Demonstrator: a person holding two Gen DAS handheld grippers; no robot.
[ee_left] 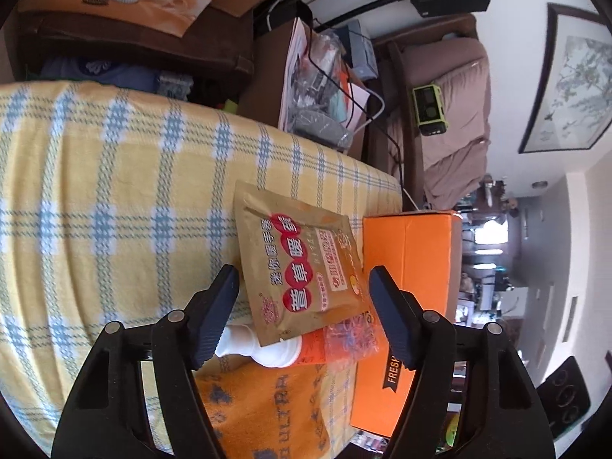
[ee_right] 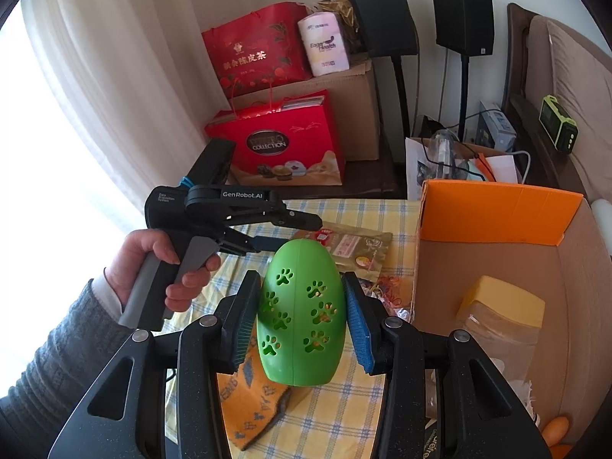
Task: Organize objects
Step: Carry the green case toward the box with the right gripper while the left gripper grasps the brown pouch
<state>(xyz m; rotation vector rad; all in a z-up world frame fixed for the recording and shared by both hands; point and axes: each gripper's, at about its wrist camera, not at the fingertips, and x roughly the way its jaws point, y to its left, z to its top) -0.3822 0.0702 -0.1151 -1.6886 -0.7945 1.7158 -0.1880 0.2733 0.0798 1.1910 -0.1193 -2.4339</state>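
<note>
My right gripper [ee_right: 302,317] is shut on a green egg-shaped toy [ee_right: 300,313] with paw-print holes, held above the yellow checked tablecloth [ee_right: 344,394]. My left gripper [ee_left: 302,317] is open and empty, its jaws either side of a brown hand-warmer pouch [ee_left: 302,264] that lies on the cloth [ee_left: 114,199]. The left gripper also shows in the right wrist view [ee_right: 298,225], above the same pouch [ee_right: 355,244]. A white-capped orange bottle [ee_left: 283,352] lies under the pouch. An orange cardboard box [ee_right: 497,214] stands open at the right.
The box [ee_left: 409,264] holds a yellow-lidded jar [ee_right: 497,313]. An orange towel [ee_right: 252,397] and a bag of rubber bands [ee_right: 386,287] lie on the cloth. Red gift bags [ee_right: 283,145], speakers [ee_right: 382,15] and a sofa [ee_right: 558,76] stand behind.
</note>
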